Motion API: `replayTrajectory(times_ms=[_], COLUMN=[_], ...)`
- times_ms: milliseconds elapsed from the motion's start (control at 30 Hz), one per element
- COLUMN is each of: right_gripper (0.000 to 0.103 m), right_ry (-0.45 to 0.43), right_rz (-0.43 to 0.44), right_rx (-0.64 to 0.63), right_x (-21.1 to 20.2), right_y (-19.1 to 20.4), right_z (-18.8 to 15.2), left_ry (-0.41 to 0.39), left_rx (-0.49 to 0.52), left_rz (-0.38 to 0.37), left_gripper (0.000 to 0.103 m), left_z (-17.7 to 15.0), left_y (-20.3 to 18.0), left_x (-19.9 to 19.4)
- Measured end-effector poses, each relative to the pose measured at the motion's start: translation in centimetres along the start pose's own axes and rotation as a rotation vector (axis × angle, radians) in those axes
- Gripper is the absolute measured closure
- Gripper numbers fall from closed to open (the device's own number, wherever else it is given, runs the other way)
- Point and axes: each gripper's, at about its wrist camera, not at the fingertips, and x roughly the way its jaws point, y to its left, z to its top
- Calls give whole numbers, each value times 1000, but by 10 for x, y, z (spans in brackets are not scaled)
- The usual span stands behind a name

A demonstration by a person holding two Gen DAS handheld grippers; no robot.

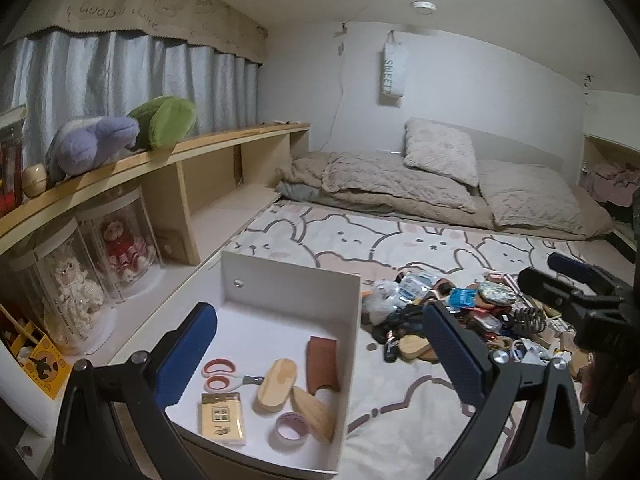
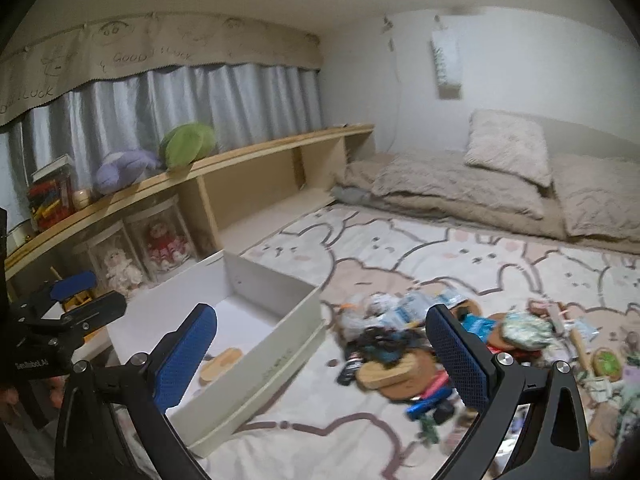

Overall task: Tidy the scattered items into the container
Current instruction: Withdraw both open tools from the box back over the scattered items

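From the left wrist, the left gripper (image 1: pixel 320 350) hangs with its blue-padded fingers wide apart and nothing between them, over the near right wall of the white box (image 1: pixel 348 344), which sits on a bed sheet (image 1: pixel 400 412) printed with cartoon animals. Inside the box lie scissors (image 1: pixel 224 374) with pink handles, a yellow card pack (image 1: pixel 222 420), two pale wooden ovals (image 1: pixel 277 385), a brown leather piece (image 1: pixel 322 366) and a ring of lilac tape (image 1: pixel 292 426). To the right of the box, apart from it, is the pile (image 1: pixel 460 312) of scattered small items; the right gripper (image 1: pixel 560 280) shows above its far side. A wooden shelf (image 1: pixel 160 160) on the left carries plush toys, with dolls in clear cases below. From the right wrist, a somewhat blurred view, the right gripper (image 2: pixel 320 350) also has its fingers spread wide and empty, hovering above the sheet between the box (image 2: pixel 280 352) on the left and the pile (image 2: pixel 400 344) on the right. The left gripper (image 2: pixel 76 292) appears at the left edge; whether it is spread cannot be told from here.
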Motion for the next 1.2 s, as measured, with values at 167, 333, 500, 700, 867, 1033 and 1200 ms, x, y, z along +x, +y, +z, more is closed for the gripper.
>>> replayTrajectory(times_ms=[167, 333, 500, 700, 867, 1033, 1200], right_gripper=[0, 0, 0, 0, 0, 0, 0], right_ry=[-28, -38, -78, -99, -122, -152, -174], right_rz=[-43, -115, -176, -258, -345, -403, -372], right_rx=[24, 39, 42, 54, 55, 38, 49], right_x=[-31, -59, -92, -122, -143, -160, -173], right_y=[-26, -46, -56, -70, -81, -88, -99], right_z=[-4, -13, -22, -28, -37, -47, -59], left_ry=[-33, -55, -79, -91, -102, -93, -80], left_rx=[31, 35, 31, 54, 67, 68, 72], left_rz=[-25, -84, -117, -148, -167, -186, -204], left_gripper=[0, 0, 0, 0, 0, 0, 0], left_z=[-1, -4, -5, -9, -15, -18, -23], left_y=[-23, -43, -59, -78, -89, -97, -104], left_x=[-13, -25, -35, -47, -56, -56, -52])
